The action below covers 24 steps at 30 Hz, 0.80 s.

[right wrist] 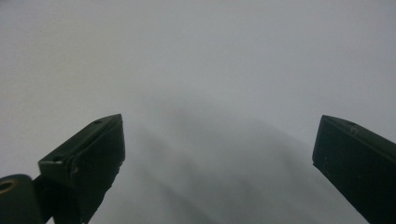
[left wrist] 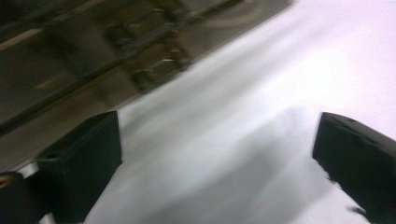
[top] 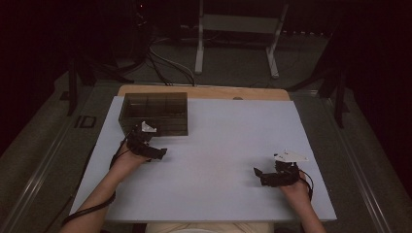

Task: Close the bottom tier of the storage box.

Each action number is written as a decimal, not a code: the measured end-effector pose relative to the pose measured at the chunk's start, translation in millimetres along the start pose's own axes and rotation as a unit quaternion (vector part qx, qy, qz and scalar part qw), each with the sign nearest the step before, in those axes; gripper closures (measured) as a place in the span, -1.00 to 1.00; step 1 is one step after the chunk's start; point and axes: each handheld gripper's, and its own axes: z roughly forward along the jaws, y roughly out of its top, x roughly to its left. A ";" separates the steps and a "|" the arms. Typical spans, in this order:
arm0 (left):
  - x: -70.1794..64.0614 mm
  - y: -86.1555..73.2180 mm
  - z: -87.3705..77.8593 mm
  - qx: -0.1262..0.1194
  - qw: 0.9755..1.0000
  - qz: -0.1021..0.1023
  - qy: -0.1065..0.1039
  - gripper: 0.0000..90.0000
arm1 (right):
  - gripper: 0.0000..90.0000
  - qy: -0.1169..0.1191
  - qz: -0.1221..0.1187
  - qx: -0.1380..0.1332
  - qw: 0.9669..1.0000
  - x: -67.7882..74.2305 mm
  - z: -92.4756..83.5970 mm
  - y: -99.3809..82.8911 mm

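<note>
A dark see-through box (top: pixel 155 112) with compartments stands at the back left of the white table top (top: pixel 228 136). Just in front of it, near its front left corner, my left gripper (top: pixel 156 154) rests low over the table. In the left gripper view its jaws (left wrist: pixel 217 128) stand wide apart with only bare white surface between them, and the box (left wrist: pixel 140 51) shows blurred at the upper left. My right gripper (top: pixel 259 174) sits low at the front right of the table. It is open (right wrist: pixel 219 128), with nothing between its jaws.
A wooden board edge (top: pixel 204 91) shows behind the white sheet. Beyond the table are cables (top: pixel 165 63) on the floor and a white metal stand (top: pixel 238 29). The table's front edge (top: pixel 204 219) lies close to the person's forearms.
</note>
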 end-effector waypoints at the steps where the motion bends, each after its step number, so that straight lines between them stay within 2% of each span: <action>1: -0.4 -0.1 0.3 0.001 1.000 0.003 -0.003 -0.94 | -0.95 0.000 0.001 0.000 1.000 -0.1 0.0 -0.1; 6: -1.1 -0.1 -0.1 -0.002 1.000 0.008 -0.022 -0.98 | -0.95 0.000 0.001 0.000 1.000 0.1 0.3 0.0; 7: -0.6 0.3 0.0 0.001 0.999 0.002 -0.047 -0.98 | -0.95 0.000 0.001 0.000 1.000 0.1 0.4 0.0; 12: -3.9 2.0 -1.5 -0.005 0.998 0.008 -0.064 -0.98 | -0.95 0.001 0.001 0.001 1.000 -0.3 0.3 -0.4; 18: -10.0 9.1 -6.3 -0.015 0.995 0.034 -0.096 -0.98 | -0.95 0.001 0.001 0.001 1.000 -0.4 -0.3 -0.4; 22: -16.3 14.3 -10.5 -0.023 0.993 0.051 -0.100 -0.98 | -0.95 0.002 0.000 0.000 1.000 0.0 0.1 -0.3; 24: -19.0 16.5 -13.2 -0.026 0.992 0.052 -0.108 -0.98 | -0.95 0.003 0.000 0.001 1.000 0.1 0.3 -0.4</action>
